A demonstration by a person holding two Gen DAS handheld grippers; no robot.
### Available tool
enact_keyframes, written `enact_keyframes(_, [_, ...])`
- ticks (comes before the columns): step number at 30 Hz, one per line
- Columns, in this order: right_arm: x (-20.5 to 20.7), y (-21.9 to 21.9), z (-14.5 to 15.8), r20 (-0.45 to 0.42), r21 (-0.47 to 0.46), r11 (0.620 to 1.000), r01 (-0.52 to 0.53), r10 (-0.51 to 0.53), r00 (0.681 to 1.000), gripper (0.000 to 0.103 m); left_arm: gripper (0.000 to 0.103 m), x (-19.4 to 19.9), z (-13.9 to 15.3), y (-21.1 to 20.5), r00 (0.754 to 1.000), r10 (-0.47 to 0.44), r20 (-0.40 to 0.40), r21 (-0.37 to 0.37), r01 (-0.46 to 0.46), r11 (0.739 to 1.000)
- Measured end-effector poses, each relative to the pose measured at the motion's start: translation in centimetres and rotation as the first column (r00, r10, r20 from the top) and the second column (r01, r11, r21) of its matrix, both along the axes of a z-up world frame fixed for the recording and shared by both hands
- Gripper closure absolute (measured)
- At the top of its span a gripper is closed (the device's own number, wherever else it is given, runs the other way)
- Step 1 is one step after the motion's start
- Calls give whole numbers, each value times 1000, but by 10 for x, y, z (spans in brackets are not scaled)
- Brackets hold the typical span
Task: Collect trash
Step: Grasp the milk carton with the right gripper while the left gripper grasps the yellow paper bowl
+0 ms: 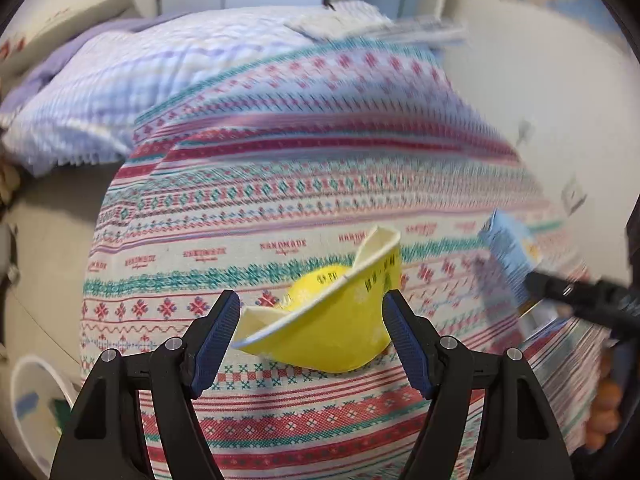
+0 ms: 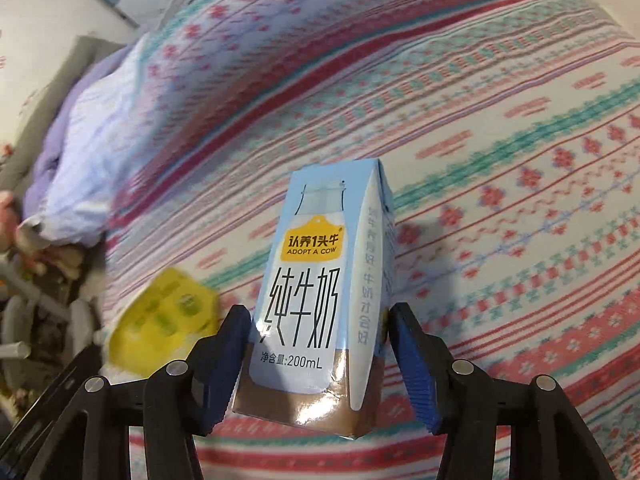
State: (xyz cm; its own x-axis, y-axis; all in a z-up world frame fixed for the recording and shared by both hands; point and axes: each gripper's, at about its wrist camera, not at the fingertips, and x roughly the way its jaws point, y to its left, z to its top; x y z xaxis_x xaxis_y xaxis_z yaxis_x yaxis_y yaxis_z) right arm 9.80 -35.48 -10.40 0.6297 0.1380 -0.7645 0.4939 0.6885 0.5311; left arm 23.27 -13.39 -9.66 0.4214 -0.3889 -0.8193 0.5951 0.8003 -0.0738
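Observation:
A crushed yellow paper cup (image 1: pixel 328 320) lies on the patterned bedspread (image 1: pixel 304 184). My left gripper (image 1: pixel 312 338) is spread around it, one pad on each side; I cannot tell whether the pads touch it. My right gripper (image 2: pixel 320 354) is shut on a light blue 200 mL milk carton (image 2: pixel 324 296) and holds it upright above the bedspread (image 2: pixel 500 160). The carton also shows blurred at the right of the left wrist view (image 1: pixel 508 256). The yellow cup shows blurred at the lower left of the right wrist view (image 2: pixel 164 320).
A pale blue checked quilt (image 1: pixel 120 92) is bunched at the far left of the bed. A white bin (image 1: pixel 36 408) stands on the floor at the lower left. A white wall (image 1: pixel 540 80) runs along the bed's right side. Clutter lies on the floor left of the bed (image 2: pixel 36 300).

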Motion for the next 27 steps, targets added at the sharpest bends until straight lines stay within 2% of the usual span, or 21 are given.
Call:
enact_keyframes(2, [-2, 4, 1, 8, 7, 1000, -14, 14, 1000, 41, 27, -7, -7, -7, 999, -45, -5, 30, 45, 999])
enact_keyframes(4, [-4, 5, 1, 12, 7, 1000, -20, 20, 1000, 41, 33, -16, -7, -13, 996, -89, 22, 46, 88, 995])
enact_keyframes(6, [-4, 7, -2, 14, 17, 999, -33, 33, 999, 41, 66, -20, -7, -16, 995, -98, 14, 54, 97, 994])
enact_keyframes(7, [-6, 5, -4, 13, 22, 999, -32, 32, 999, 41, 74, -20, -9, -17, 996, -87, -14, 51, 87, 995])
enact_keyframes(8, [-4, 5, -7, 10, 26, 999, -31, 31, 999, 41, 91, -19, -10, -16, 996, -80, -38, 34, 82, 996])
enact_keyframes(9, [-5, 5, -7, 11, 30, 999, -30, 30, 999, 41, 98, -19, -10, -15, 995, -80, -56, 17, 81, 997])
enact_keyframes(12, [-11, 4, -4, 20, 41, 999, -18, 17, 1000, 41, 100, -22, -10, -15, 998, -52, -39, 37, 53, 998])
enact_keyframes(16, [-18, 2, 2, 24, 10, 1000, -17, 17, 1000, 41, 100, -22, 2, -5, 998, -21, -64, -34, 19, 999])
enact_keyframes(20, [-22, 0, 6, 37, -9, 1000, -23, 23, 999, 41, 100, -32, 21, 5, 999, -32, -30, -95, 29, 995])
enact_keyframes(23, [-28, -4, 9, 52, -11, 1000, -24, 25, 998, 41, 100, -37, 28, 14, 998, -46, -40, -144, 40, 989])
enact_keyframes(27, [-33, -7, 14, 77, -22, 999, -26, 27, 997, 41, 100, -48, 41, 29, 998, -55, 9, -174, 56, 983])
